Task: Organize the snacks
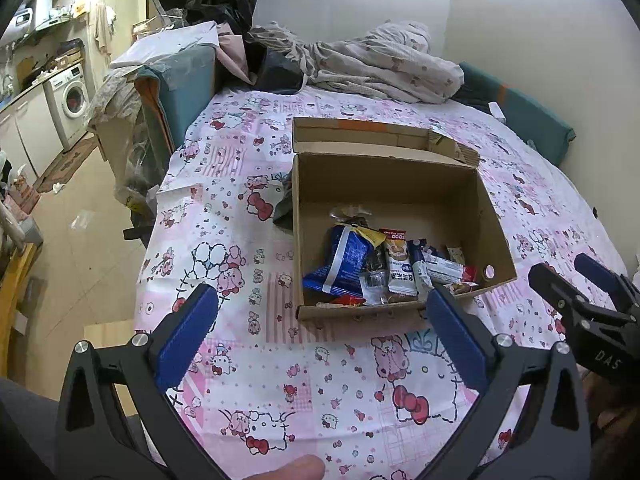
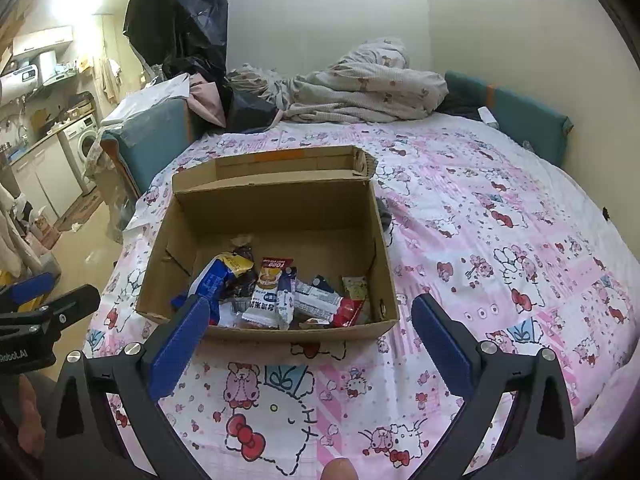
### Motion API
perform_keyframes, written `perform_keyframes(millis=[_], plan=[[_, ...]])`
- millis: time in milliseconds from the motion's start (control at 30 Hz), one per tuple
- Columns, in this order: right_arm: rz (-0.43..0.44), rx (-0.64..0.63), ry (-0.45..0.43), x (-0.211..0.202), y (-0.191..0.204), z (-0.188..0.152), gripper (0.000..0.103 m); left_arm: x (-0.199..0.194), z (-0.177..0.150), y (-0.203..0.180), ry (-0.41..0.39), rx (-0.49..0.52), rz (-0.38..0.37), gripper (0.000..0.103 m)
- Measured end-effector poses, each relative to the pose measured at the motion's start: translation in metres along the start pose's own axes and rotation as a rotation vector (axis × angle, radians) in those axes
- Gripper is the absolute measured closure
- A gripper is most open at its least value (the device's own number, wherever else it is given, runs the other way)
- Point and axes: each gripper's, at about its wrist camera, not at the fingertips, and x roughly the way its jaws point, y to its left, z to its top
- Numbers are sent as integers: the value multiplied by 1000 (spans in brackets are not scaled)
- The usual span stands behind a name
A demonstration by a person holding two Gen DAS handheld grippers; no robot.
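- A cardboard box is seen standing open on the bed, which is covered with a pink cartoon-print sheet; the box's lid flap is folded back toward the far side.
- The snacks are gathered inside the box, piled against its near wall: a blue packet at the left of the heap, white wrappers in the middle and a red one toward the right.
- The far half of the box floor is left bare.
- The left gripper is held just short of the box's near wall, its jaws spread wide with nothing between them.
- The right gripper is likewise held before the near wall, jaws wide apart and empty; its left finger overlaps the box's near left corner in the right wrist view.
- A crumpled quilt is heaped at the far edge of the bed, well apart from the box.
- A washing machine is visible in the room beyond the bed's left edge.
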Motion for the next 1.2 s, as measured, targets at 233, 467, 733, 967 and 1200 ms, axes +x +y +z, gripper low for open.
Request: perform_keyframes(millis=[233,467,733,967,1200], plan=[[-6,-3,-1,-1,0,0,0,0,1,0,2,-4,0,0],[8,5,5,-1,0,-1,0,0,0,2,8,-10,2,0],[12,18,14,1,-1,-1,0,0,-2,4,11,-18,1,0],[22,31,35,5,-3,-2,0,3,-1,5,27,-32,-11,0],[25,28,36,4,-1,-3,0,5,-2,6,42,-42,-26,0]])
